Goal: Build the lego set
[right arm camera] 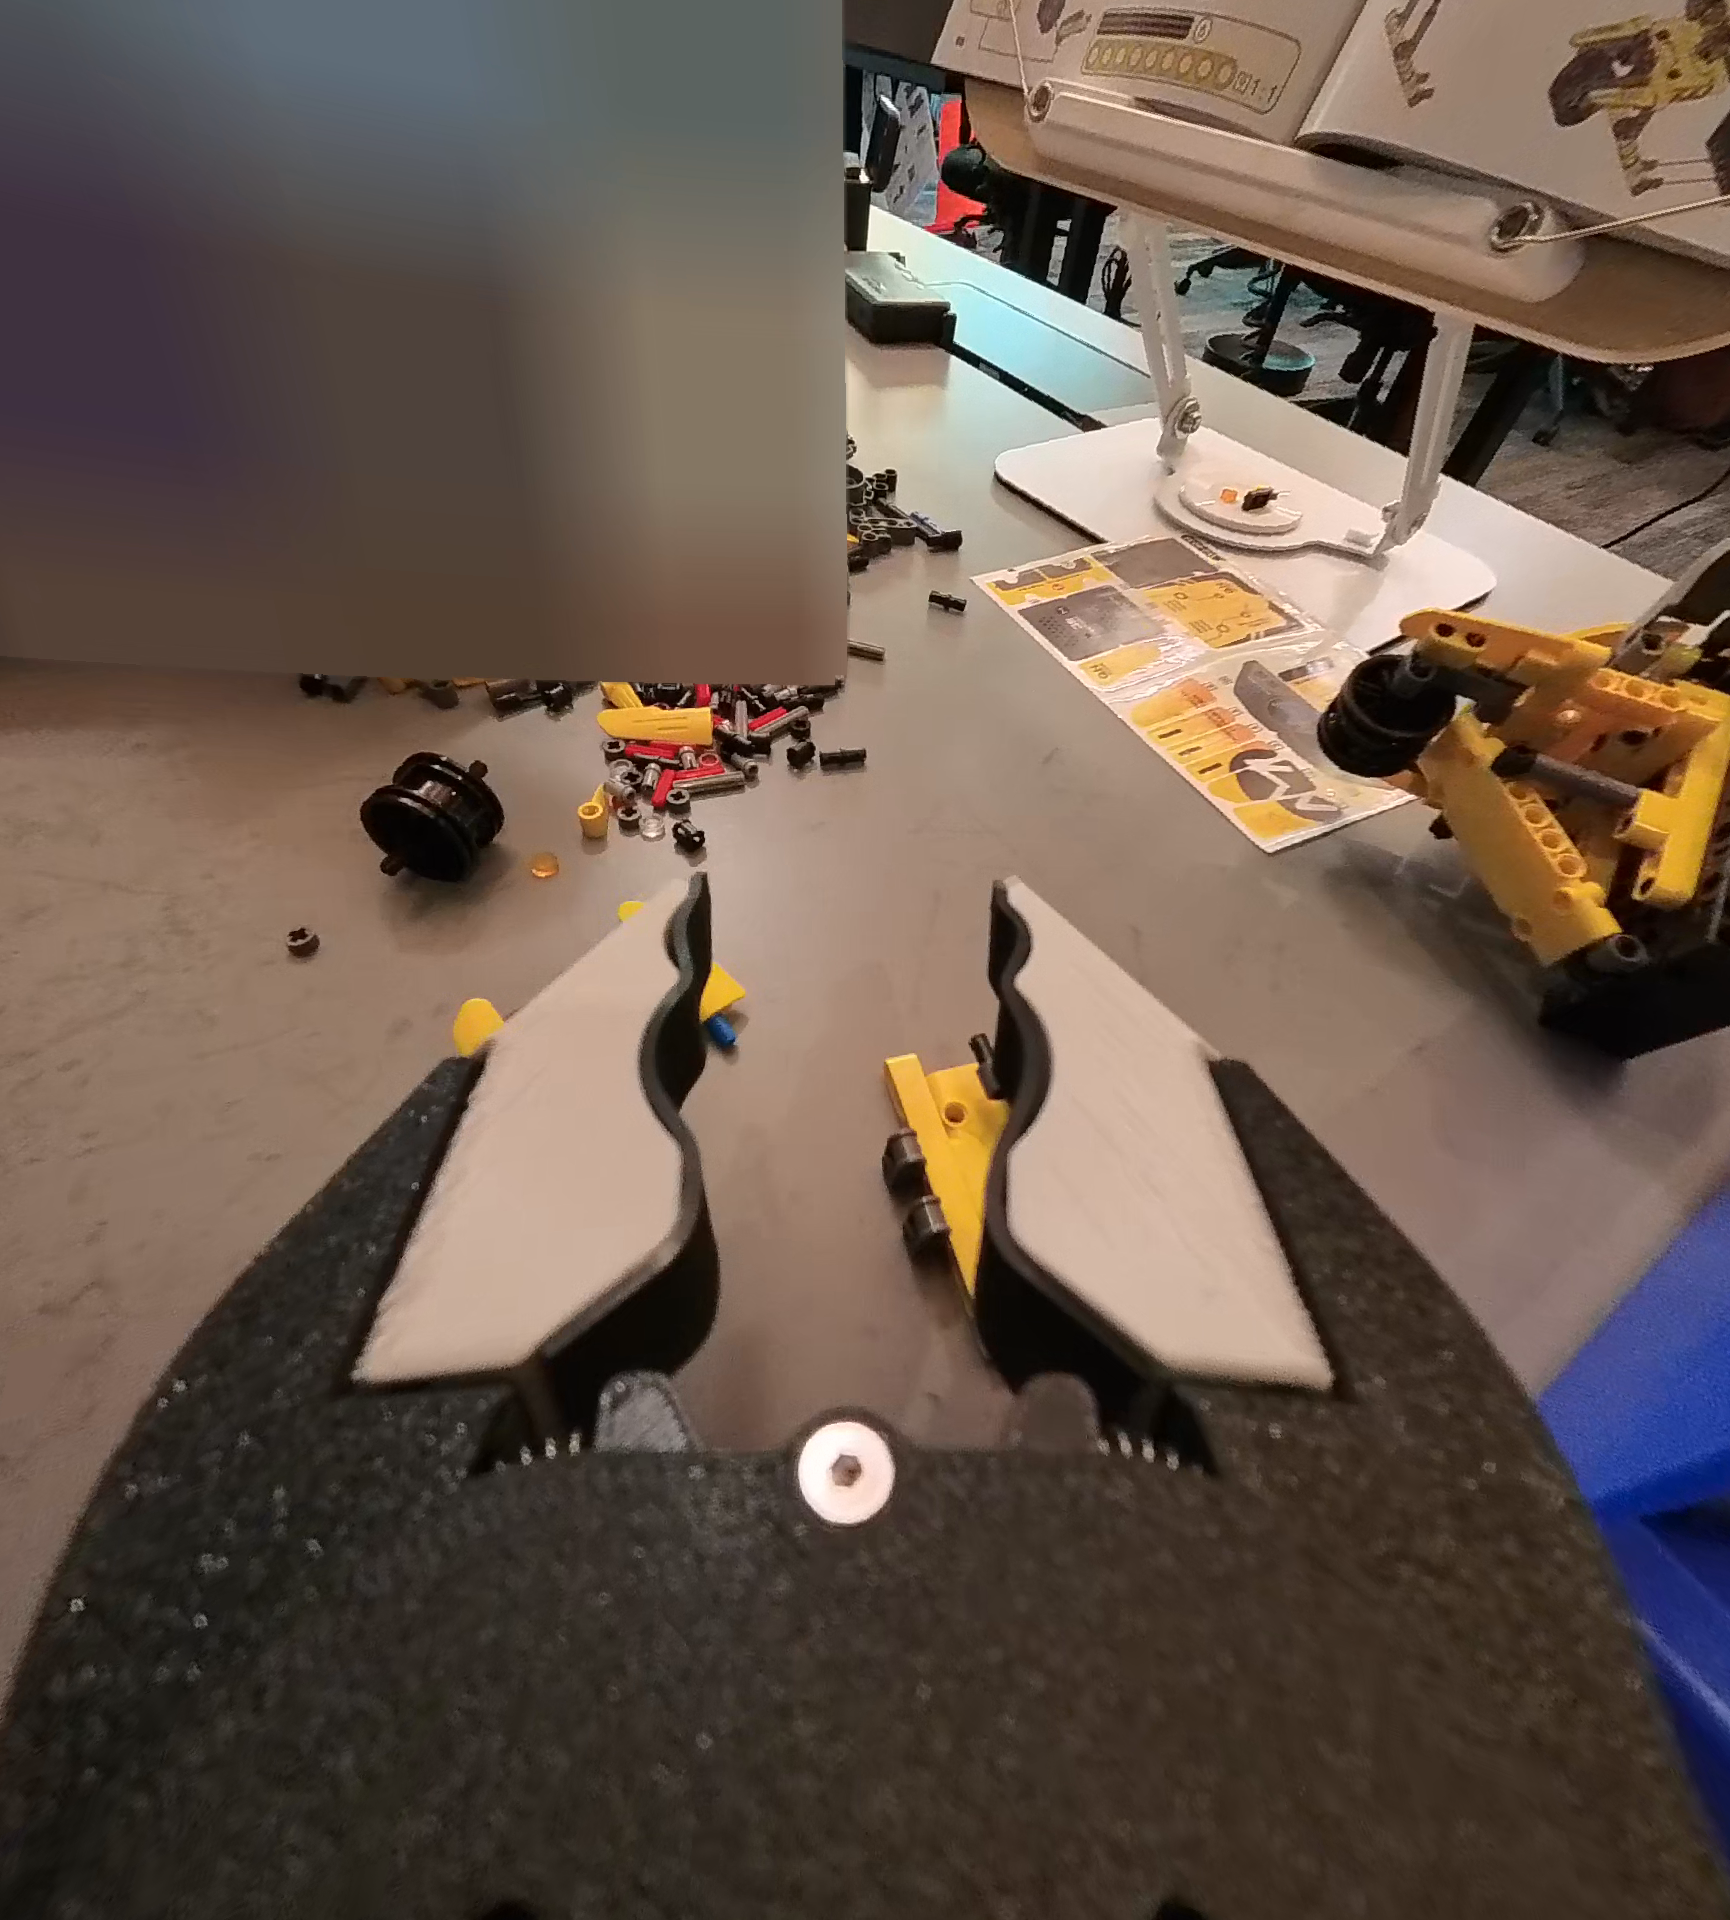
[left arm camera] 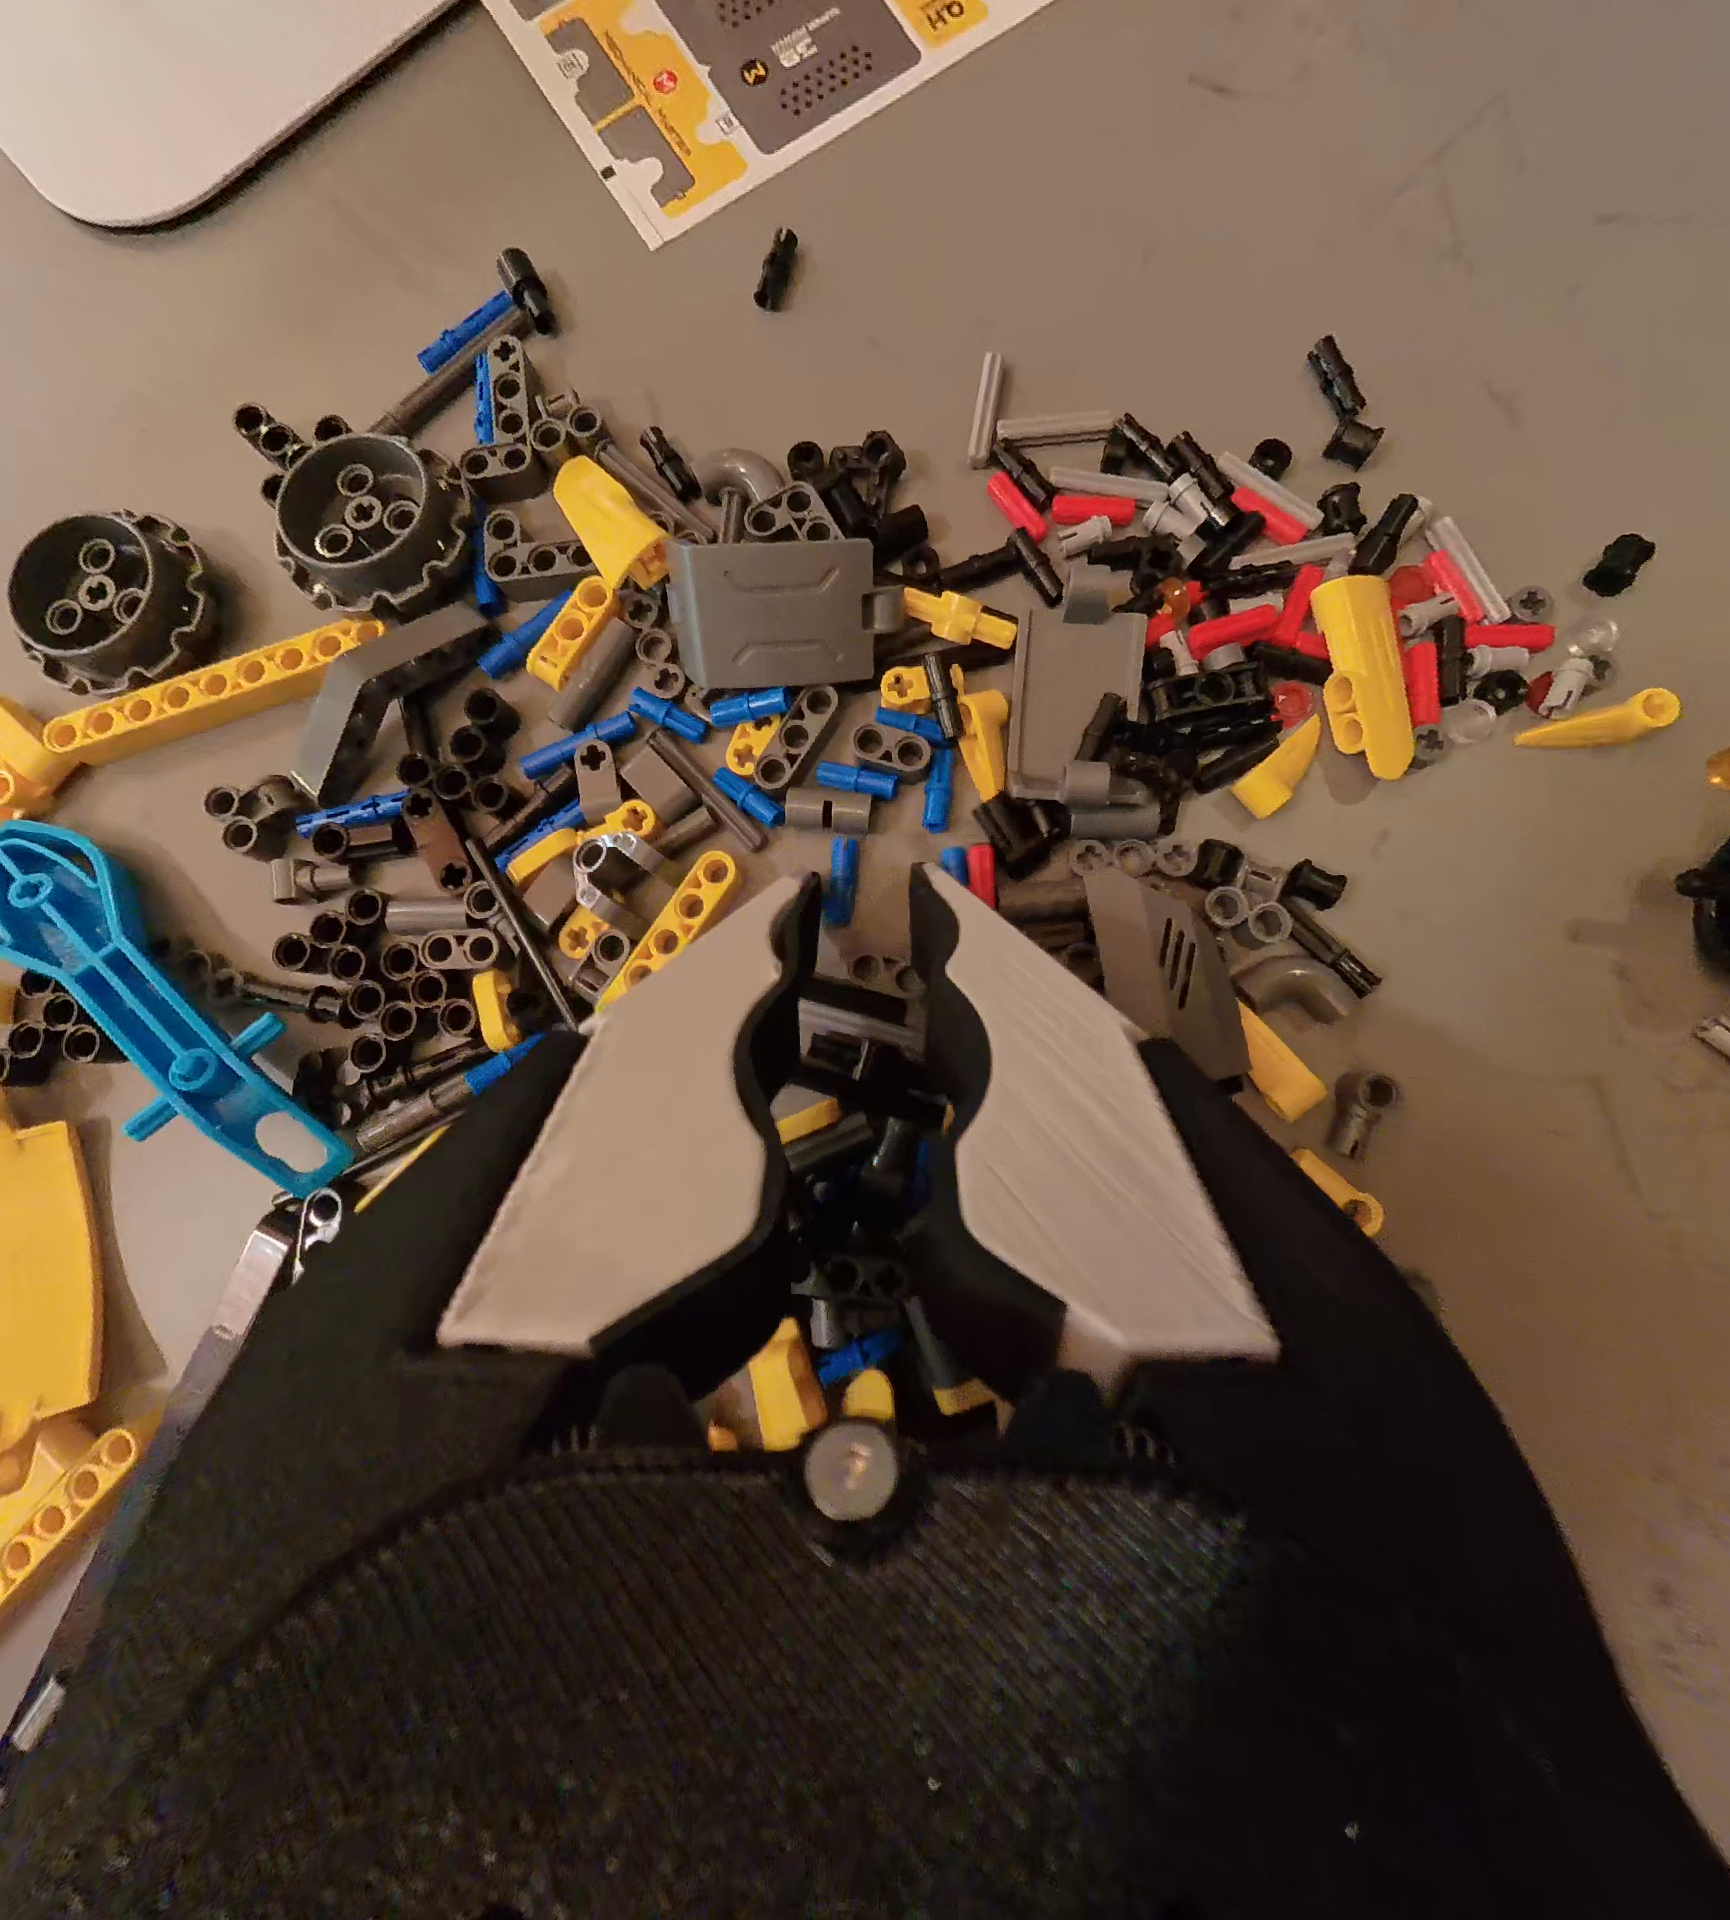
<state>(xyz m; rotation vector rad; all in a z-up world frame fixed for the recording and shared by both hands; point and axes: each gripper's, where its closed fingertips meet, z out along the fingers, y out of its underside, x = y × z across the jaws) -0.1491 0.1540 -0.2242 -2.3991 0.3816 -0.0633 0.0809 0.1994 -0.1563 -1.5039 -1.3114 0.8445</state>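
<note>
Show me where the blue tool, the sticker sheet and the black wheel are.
blue tool (left arm camera: 128,997): left wrist view, on its flat handle.
sticker sheet (right arm camera: 1193,665): right wrist view, on the middle of the sheet.
black wheel (right arm camera: 432,816): right wrist view, on its rim.

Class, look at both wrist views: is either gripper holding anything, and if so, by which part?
Nothing is held. The left gripper hangs open over the pile of small plastic building pieces; the right gripper is open above the grey table.

Our left gripper (left arm camera: 863,888) and right gripper (right arm camera: 848,896) look identical: speckled black printed bodies, wavy-edged grey jaws, one silver screw each.
</note>
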